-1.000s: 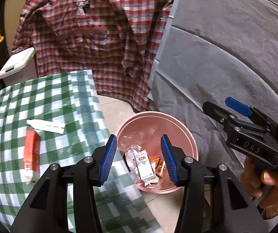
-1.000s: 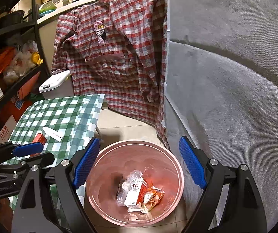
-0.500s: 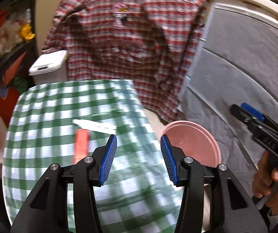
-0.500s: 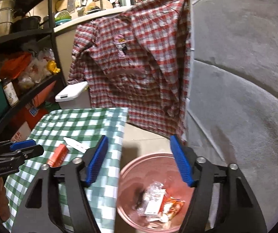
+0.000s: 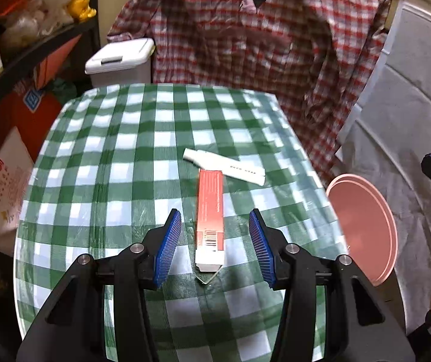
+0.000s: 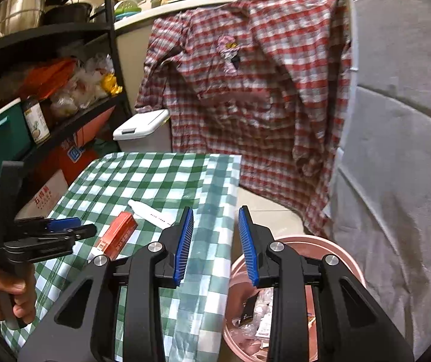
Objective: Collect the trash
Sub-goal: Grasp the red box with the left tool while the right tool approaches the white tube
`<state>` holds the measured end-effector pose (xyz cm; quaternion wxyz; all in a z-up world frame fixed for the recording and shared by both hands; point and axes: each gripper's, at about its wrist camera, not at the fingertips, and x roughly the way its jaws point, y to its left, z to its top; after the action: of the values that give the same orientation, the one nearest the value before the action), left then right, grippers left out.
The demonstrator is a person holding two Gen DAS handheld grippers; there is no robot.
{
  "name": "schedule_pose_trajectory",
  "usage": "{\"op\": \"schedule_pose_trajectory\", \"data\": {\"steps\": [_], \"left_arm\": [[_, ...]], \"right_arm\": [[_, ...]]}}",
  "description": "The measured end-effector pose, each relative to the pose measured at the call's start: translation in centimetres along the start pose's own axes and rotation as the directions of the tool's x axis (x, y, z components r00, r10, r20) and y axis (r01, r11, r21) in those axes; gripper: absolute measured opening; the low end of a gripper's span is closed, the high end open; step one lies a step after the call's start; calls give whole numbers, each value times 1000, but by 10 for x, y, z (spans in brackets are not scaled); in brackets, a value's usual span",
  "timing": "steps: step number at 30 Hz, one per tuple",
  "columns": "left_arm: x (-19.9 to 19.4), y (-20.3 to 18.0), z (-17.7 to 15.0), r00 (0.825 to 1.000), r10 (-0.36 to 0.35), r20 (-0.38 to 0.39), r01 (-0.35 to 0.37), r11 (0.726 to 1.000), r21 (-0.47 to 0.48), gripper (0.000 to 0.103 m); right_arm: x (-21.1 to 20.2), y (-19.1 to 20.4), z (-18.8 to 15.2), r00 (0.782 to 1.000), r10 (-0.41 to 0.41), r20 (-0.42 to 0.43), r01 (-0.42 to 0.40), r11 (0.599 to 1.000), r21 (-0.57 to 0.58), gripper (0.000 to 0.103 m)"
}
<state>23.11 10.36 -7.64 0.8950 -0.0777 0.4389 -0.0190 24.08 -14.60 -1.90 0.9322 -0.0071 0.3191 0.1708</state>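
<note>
- Left wrist view: my left gripper (image 5: 214, 242) hangs over the table (image 5: 119, 163), which wears a green-and-white checked cloth. Its blue pads stand apart and press on nothing.
- A red box (image 5: 210, 211) lies flat on the cloth, running lengthwise between the pads; I see clear cloth on either side of it. Its near end, white with a barcode, has an open flap.
- A white tube (image 5: 224, 167) lies slantwise just beyond the far end of the box. I cannot tell whether the two touch.
- A pink bucket (image 5: 363, 226) stands off the right edge of the table, lower than the tabletop.
- Past the far edge of the table I see a white bin (image 5: 119, 60) and a red plaid shirt (image 5: 260, 45) hanging behind it.
- Right wrist view: my right gripper (image 6: 215, 241) sits over the right edge of the table, beside the bucket. Its jaws are closing and nothing is between them, only the cloth's edge and the floor beyond.
- The bucket, at lower right in this view, already holds wrappers and small packets (image 6: 260, 322).
- My left hand (image 6: 1, 286) shows at the left of this view, gripping the handle of its gripper, which points toward the red box and the tube.
- Shelves (image 6: 49, 60) to the left carry pots, bags and a jar.
</note>
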Motion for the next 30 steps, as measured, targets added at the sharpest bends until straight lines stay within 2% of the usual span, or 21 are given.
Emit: {"op": "schedule_pose_trajectory", "data": {"steps": [10,12,13,20,24,28,30], "left_arm": [[34,3,-8,996,16,-82,-14,1000,28,47],[37,5,-10,995,11,-99,-8,1000,25,37],[40,7,-11,993,10,-119,-7,1000,25,25],[30,27,-7,994,28,-106,-31,999,-28,25],[28,50,-7,992,54,-118,-66,993,-95,25],[25,69,-7,989,73,-127,-90,988,-125,25],[24,78,-8,989,69,-134,-88,986,-143,25]], "right_arm": [[48,26,-2,996,63,-68,-66,997,-49,33],[57,30,-2,993,77,-85,-82,995,-56,33],[62,34,-3,992,83,-93,-89,994,-63,34],[111,54,-6,978,114,-173,-134,985,-109,35],[146,67,-7,964,134,-231,-163,980,-116,35],[170,87,-8,954,145,-261,-194,966,-171,44],[182,98,-7,949,148,-278,-206,959,-193,44]]}}
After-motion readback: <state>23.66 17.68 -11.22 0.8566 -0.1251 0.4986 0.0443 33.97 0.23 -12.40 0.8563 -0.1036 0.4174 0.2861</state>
